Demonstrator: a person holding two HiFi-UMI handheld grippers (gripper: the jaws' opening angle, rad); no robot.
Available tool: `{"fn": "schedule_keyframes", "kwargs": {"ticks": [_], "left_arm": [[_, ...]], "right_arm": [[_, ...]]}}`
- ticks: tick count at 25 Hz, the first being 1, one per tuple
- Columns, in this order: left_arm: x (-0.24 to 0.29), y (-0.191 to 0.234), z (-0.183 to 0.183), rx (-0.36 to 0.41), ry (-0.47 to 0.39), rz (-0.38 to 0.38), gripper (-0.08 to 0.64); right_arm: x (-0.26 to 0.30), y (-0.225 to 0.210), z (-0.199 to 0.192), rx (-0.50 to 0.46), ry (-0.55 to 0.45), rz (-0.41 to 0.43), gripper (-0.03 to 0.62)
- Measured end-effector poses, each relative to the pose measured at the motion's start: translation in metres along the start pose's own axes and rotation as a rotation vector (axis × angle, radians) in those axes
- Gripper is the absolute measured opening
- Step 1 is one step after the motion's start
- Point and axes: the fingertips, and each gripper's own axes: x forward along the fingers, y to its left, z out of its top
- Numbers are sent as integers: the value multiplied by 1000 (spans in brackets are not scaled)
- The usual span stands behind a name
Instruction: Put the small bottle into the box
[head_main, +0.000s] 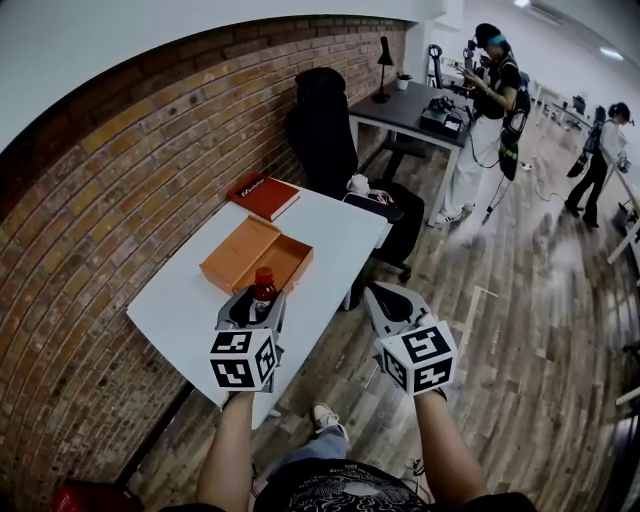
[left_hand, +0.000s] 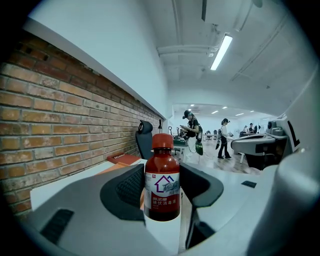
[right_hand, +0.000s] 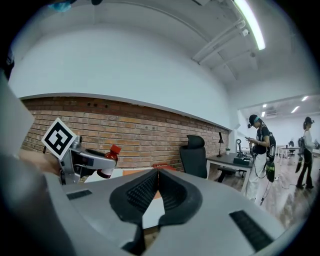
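Note:
A small dark-red bottle with a red cap and a white label stands upright between the jaws of my left gripper, which is shut on it. In the head view the bottle is held above the near part of the white table, just short of the open orange box. The box's lid lies beside it on the left. My right gripper hangs off the table's right edge, over the floor, its jaws shut with nothing between them. In the right gripper view the bottle and the left gripper show at the left.
A red book lies at the table's far end. Behind it stands a black office chair, then a dark desk with a lamp. Two people stand on the wooden floor at the right. A brick wall runs along the left.

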Motion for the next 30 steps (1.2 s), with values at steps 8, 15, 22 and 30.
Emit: {"fn": "schedule_keyframes", "kwargs": {"ticks": [8,15,22,30], "left_arm": [[60,33,20,-10,13,21,232],[102,66,28,-12,40,49,233],[129,92,30,-34,51,70,233],[145,111,32,-60,46,90,233]], "right_arm": [[74,-29,16,-2,12,33,21],[136,-43,34,0,6,70,21],[181,-49,37,2,20,101,21],[212,-49,43,-13,28,127,21]]}}
